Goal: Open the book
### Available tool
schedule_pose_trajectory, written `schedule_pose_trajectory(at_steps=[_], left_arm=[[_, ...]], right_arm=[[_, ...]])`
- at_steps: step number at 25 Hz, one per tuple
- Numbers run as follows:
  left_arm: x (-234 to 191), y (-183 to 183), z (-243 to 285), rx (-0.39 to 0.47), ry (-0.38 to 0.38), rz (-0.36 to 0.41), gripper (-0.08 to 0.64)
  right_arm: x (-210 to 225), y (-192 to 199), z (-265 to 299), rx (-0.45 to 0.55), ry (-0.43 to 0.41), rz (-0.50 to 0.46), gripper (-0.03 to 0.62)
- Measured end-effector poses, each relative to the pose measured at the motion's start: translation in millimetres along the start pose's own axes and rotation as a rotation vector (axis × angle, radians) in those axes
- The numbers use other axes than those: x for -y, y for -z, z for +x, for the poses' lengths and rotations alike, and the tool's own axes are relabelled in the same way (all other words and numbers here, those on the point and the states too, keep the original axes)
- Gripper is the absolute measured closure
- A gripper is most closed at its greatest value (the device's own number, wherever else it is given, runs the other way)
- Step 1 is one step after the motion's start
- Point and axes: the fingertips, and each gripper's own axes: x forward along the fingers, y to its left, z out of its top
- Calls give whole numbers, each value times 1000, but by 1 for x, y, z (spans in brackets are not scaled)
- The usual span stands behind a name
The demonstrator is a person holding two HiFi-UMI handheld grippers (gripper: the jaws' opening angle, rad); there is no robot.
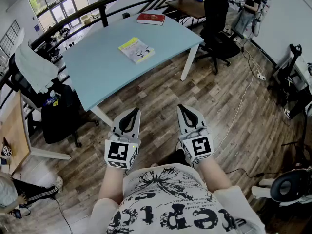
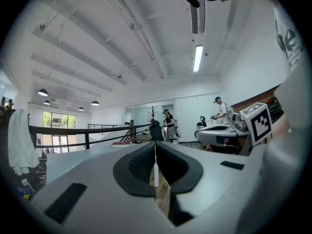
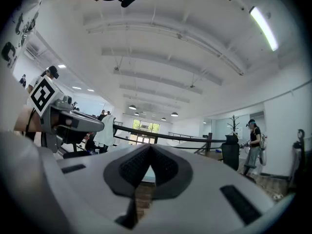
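— Looking for the book?

— Found two in the head view: a yellow-and-white book (image 1: 136, 49) lying closed near the middle of the pale blue table (image 1: 97, 72), and a red book (image 1: 150, 18), also closed, at the far edge. Well apart from each other. Cannot tell which is meant.

— Seen from the gripper views as well?

— Only the red book (image 2: 121, 144), small, just left of the jaw tips in the left gripper view. Yellow cover shown by the head view alone. From the right gripper view, instead: a dark railing (image 3: 170, 136), and a person (image 3: 252, 140) standing beside a black chair (image 3: 229, 156).

— Any writing to read?

— Print on the yellow cover, too small to make out. Black-and-white square markers on both cubes (image 1: 121, 152). Big black letters on the white shirt (image 1: 165, 199), upside down from above, not safely readable.

— And the hands?

— Holding the left gripper (image 1: 136, 110) and the right gripper (image 1: 181, 107) level, side by side, close to the body. Both over the wooden floor (image 1: 229, 106), short of the table's near edge and well apart from either book. Both with jaws pressed together at the tips, gripping nothing. Bare forearms (image 1: 111, 186) behind, running back under the shirt.
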Motion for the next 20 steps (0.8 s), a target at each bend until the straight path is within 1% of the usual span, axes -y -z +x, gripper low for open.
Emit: schedule_pose_trajectory(at_steps=[7,11,13,16,20], left_arm=[[-4,-1,-3,3,4,5,540],[0,1,-5,-4,20,11,540],[0,1,-6,-1,21,11,538],[-7,4,-5,4,6,-3,540],[-19,17,2,-9,-22,-27,540]], right_arm=[[-8,1,6,5,-6,-3,581],[-14,3,9,10,-48,19,581],[-16,5,13,12,-53,38,581],[-16,8,22,9,-38,51,581],[-9,17,36,-5,-32,52,580]])
